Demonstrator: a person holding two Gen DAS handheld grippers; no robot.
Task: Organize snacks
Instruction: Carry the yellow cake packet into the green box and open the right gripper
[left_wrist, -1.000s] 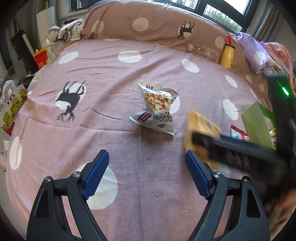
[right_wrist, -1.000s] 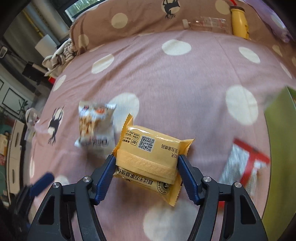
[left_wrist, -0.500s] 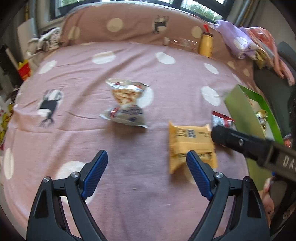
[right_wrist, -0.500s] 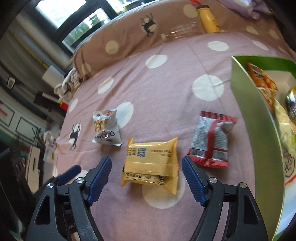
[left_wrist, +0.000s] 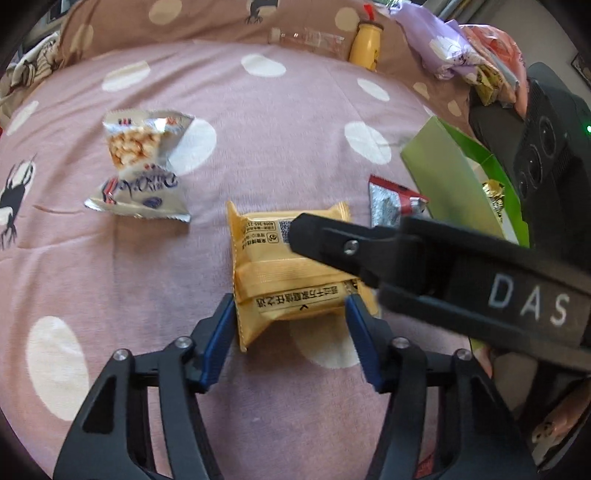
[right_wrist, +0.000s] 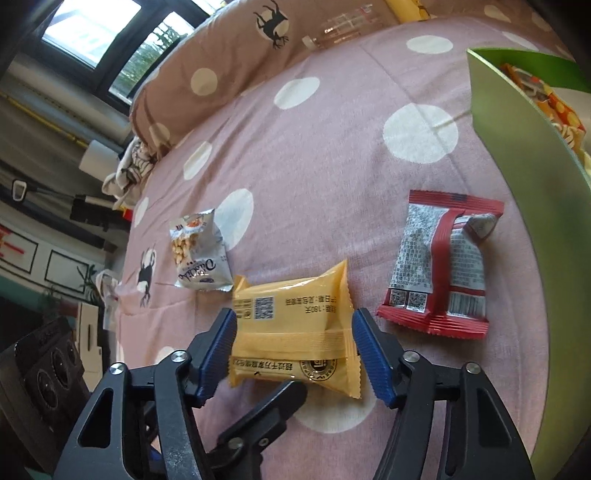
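Left wrist view: the left claw (left_wrist: 290, 314) sits with its 2 blue pads on either side of the yellow snack pack (left_wrist: 288, 269), touching or nearly touching its near end; whether it truly grips cannot be told. The pack lies flat on the pink dotted bedspread (left_wrist: 258, 122), near the middle of the bed. The right claw's black finger (left_wrist: 369, 247) crosses over the pack's right part.

Right wrist view: the right claw (right_wrist: 293, 345) has its pads spread just wider than the yellow snack pack (right_wrist: 291, 325), one at each short side, with small gaps showing, so it stands apart rather than clamped. A finger of the left claw (right_wrist: 273, 410) reaches in from below, under the pack's near edge.

The silver peanut bag (right_wrist: 199, 254) lies just beyond the pack toward the bed's left side. The red-and-silver packet (right_wrist: 439, 269) lies to the right, beside the wall of the green box (right_wrist: 517, 147) at the bed's right edge, which holds other snacks.
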